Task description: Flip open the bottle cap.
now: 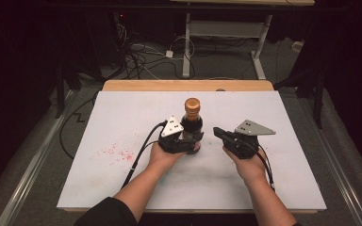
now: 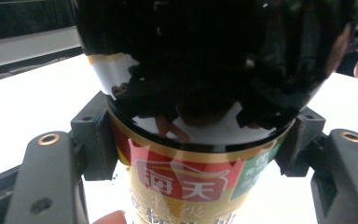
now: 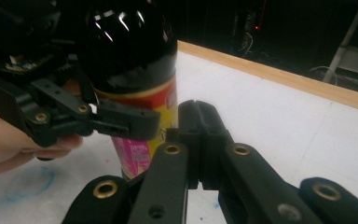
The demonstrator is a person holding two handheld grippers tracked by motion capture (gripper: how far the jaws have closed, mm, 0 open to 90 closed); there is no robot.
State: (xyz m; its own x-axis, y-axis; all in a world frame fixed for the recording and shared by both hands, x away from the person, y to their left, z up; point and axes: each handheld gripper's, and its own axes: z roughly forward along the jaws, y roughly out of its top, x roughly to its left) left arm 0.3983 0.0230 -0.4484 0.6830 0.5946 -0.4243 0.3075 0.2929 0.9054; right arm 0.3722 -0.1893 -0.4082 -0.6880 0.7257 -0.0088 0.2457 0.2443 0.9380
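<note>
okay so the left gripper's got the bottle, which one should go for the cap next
The right gripper, probably: its jaws are shut and empty beside the bottle, while the left gripper is clamped around the body, steadying it. The cap stands exposed above.

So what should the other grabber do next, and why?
Probably open the right gripper and reach up toward the bottle's cap. The left gripper already clamps the dark bottle, which stands upright on the white table. The right one sits beside it with its jaws pressed together, holding nothing, and the golden cap is on and untouched.
</note>
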